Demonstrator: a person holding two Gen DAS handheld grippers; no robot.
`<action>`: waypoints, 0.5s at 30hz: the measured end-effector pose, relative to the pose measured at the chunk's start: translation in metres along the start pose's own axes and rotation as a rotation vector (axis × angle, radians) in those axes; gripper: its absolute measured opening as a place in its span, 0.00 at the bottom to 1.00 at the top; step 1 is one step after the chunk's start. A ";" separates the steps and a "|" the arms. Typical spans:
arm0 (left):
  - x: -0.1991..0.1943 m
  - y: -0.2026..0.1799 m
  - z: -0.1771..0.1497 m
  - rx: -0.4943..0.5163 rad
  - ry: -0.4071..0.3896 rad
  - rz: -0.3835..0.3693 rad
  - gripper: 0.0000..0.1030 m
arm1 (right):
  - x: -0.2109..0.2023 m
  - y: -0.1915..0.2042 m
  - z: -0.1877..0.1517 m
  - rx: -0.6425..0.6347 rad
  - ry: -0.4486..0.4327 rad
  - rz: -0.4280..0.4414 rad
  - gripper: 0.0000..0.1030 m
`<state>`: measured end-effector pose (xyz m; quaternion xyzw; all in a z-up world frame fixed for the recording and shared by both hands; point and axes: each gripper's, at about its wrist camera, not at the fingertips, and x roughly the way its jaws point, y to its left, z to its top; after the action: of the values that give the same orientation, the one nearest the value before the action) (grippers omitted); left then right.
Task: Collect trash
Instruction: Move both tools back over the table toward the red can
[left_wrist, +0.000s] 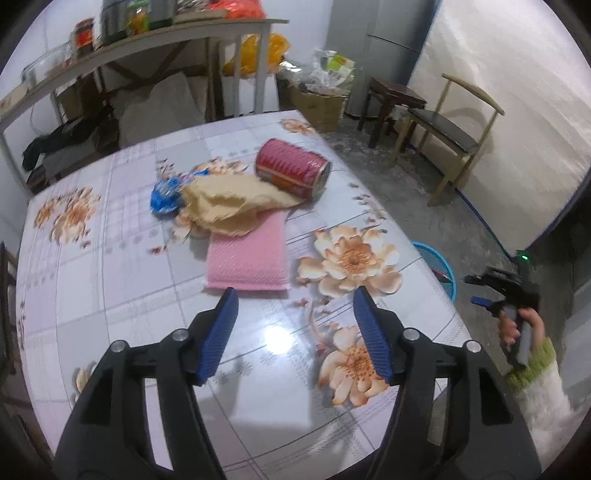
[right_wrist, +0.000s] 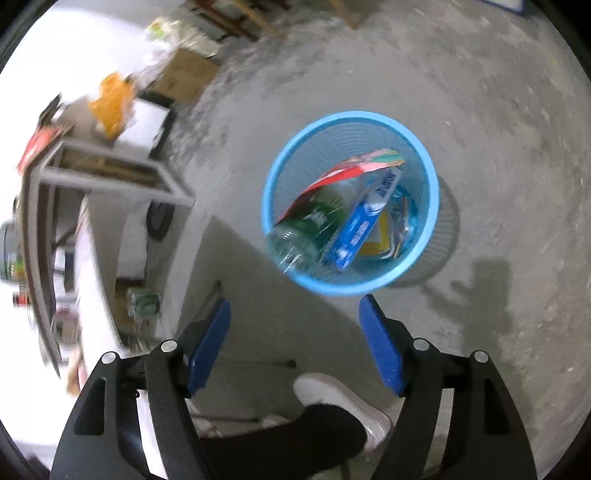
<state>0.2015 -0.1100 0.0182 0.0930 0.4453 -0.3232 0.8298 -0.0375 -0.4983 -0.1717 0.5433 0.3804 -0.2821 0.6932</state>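
Blue-padded fingers of the left gripper (left_wrist: 295, 295) hang over the flowered table (left_wrist: 110, 295) with the jaws apart and nothing between them. Just beyond the fingertips lies a flat pink padded envelope (left_wrist: 247, 258). A crumpled tan paper bag (left_wrist: 232, 206) rests on its far end, with a blue wrapper (left_wrist: 164, 194) touching the bag's left side and a red can (left_wrist: 291, 171) lying on its side at the bag's right. Off the table's right edge, a hand (left_wrist: 517, 325) in a green-cuffed sleeve holds the other tool.

Over the concrete floor, the right gripper (right_wrist: 295, 304) is also spread open and empty. A blue mesh bin (right_wrist: 351, 114) stands just past its fingertips, holding a green bottle (right_wrist: 306, 229), a blue box (right_wrist: 365, 218) and a red packet (right_wrist: 332, 177). A white shoe (right_wrist: 340, 402) shows below.
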 end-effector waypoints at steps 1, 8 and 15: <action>0.000 0.006 -0.002 -0.027 0.002 -0.002 0.61 | -0.011 0.011 -0.005 -0.041 -0.006 0.009 0.69; -0.002 0.038 -0.014 -0.139 -0.009 0.004 0.67 | -0.059 0.126 -0.024 -0.349 -0.082 0.108 0.75; 0.003 0.067 -0.029 -0.234 -0.009 -0.011 0.68 | -0.048 0.243 -0.068 -0.669 -0.054 0.167 0.76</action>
<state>0.2249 -0.0468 -0.0101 -0.0083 0.4768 -0.2740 0.8352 0.1166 -0.3728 -0.0093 0.3075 0.3876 -0.0982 0.8635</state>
